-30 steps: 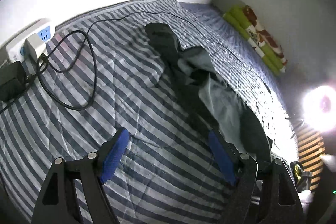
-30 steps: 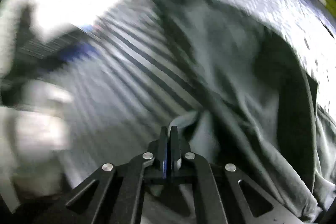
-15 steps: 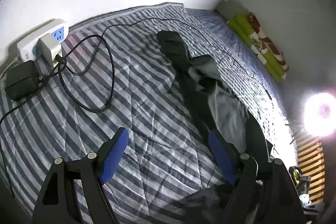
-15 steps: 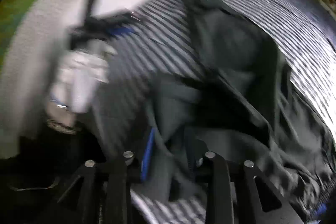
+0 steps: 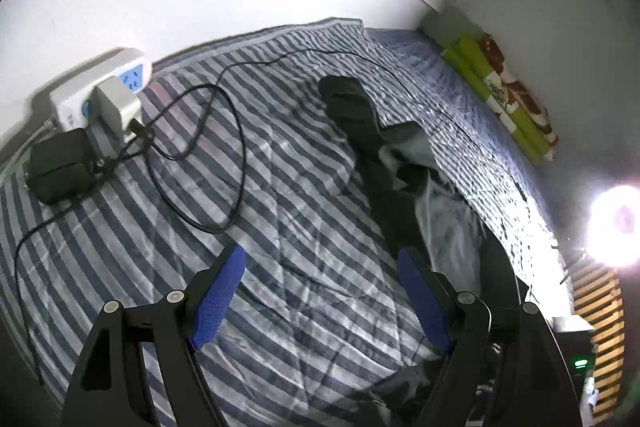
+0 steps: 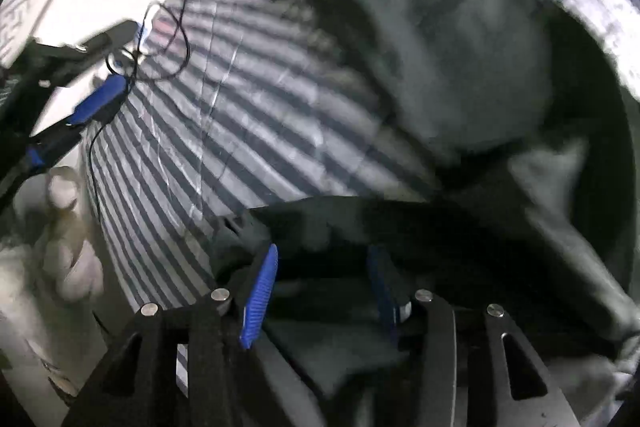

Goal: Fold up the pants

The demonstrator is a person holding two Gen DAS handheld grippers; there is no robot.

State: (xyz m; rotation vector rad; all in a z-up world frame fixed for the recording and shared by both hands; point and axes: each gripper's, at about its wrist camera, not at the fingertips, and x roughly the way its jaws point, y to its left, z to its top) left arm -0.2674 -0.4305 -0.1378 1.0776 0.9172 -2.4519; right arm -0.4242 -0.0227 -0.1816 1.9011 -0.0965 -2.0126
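Your left gripper [image 5: 320,299] hangs spread wide over bare striped bed [image 5: 280,187], cables [image 5: 224,163] at its left edge. The pants [image 5: 404,167] lie crumpled rightward; your right gripper's [image 6: 324,287] jaws are opening with cloth loose between.

Pants [image 6: 460,75] blurred; waist end cut off.

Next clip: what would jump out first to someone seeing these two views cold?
The dark pants sprawled crumpled along the right half of the striped bedspread. Next, the bright lamp glaring at the right edge, and the white power strip with black cables by the wall at left. In the right wrist view, the right gripper has its jaws opening, with pants fabric between them.
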